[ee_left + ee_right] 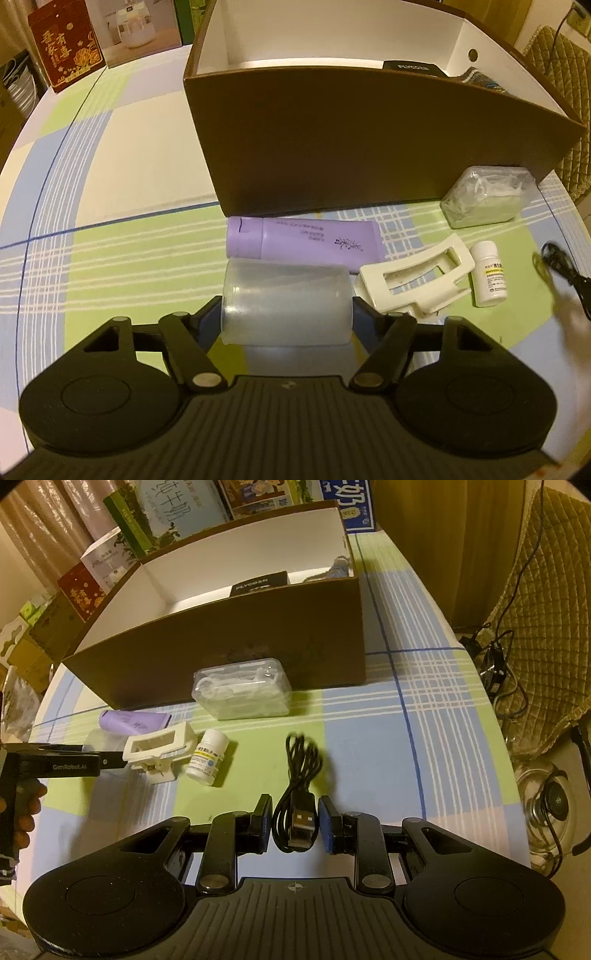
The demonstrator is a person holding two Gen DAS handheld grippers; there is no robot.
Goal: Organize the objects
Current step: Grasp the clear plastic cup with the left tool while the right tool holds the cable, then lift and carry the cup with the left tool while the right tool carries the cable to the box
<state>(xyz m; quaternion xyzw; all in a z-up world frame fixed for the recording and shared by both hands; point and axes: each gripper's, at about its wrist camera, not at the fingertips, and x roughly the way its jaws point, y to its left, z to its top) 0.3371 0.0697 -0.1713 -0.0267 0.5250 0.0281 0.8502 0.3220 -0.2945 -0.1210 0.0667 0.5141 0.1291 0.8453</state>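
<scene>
Left wrist view, nearest first: the left tongs (286,314) sit at the bottom of the frame with a clear plastic cup (286,304) lying on its side between the fingers, which press against both of its ends. Just behind the cup lies a purple tube (303,240), flat on the checked counter (129,236), close to the front wall of the brown cardboard box (369,140). Right of the cup rests a white hair claw clip (413,277), and beside that stands a small white pill bottle (489,273). Farther back on the right, a clear box of floss picks (487,197) leans near the cardboard box wall. Inside the cardboard box, at upper right of the frame, a black carton (410,68) shows over the rim.

Right wrist view, nearest first: the right tongs (294,823) are at lower centre, partly open, with the fingers on either side of the plug of a coiled black USB cable (299,794). The pads stand just off the plug, not pinching it. The cable's loops trail away up the frame on the counter (424,716). At left centre of the frame are the pill bottle (207,757), the claw clip (159,751) and the purple tube (129,722), with the left tongs (107,762) reaching in from the left edge, held by a hand (26,812). Beyond them the floss box (242,688) touches the cardboard box (229,642).
</scene>
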